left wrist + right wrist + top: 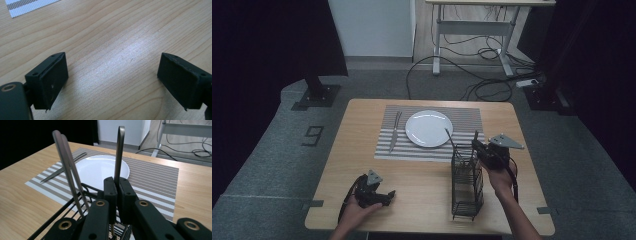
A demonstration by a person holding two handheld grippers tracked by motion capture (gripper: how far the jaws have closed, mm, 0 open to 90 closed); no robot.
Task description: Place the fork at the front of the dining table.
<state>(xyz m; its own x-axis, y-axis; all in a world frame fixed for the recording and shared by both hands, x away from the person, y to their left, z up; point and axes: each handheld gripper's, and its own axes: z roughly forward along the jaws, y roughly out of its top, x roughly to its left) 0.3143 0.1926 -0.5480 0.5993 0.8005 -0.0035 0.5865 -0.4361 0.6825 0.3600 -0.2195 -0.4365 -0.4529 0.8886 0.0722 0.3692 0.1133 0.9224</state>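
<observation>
Setting a place at the table, at the step of drawing cutlery from the holder. Right gripper (pixel 117 195) pinching the upright handle of a utensil (pixel 119 152), jaws pressed onto it from both sides just above the rim of the black wire cutlery caddy (pixel 466 185); working end hidden inside, so knife, fork or spoon cannot be told. Two more handles (pixel 67 160) leaning in the caddy just beside the gripped one. Caddy standing on the bare wooden table (pixel 422 185), near the striped placemat (pixel 467 117), with the white plate (pixel 429 128) at the mat's middle and a piece of cutlery (pixel 395 131) already lying at the plate's left. Left gripper (pixel 374 192) resting low over the table well apart from the caddy, jaws spread wide with nothing between them. Next, probably: a straight lift to clear the wire rim without tipping the caddy or snagging the neighbouring handles, then a lay-down beside the plate. Only legible mark: a "9" (pixel 313 135) on the grey floor left of the table.
</observation>
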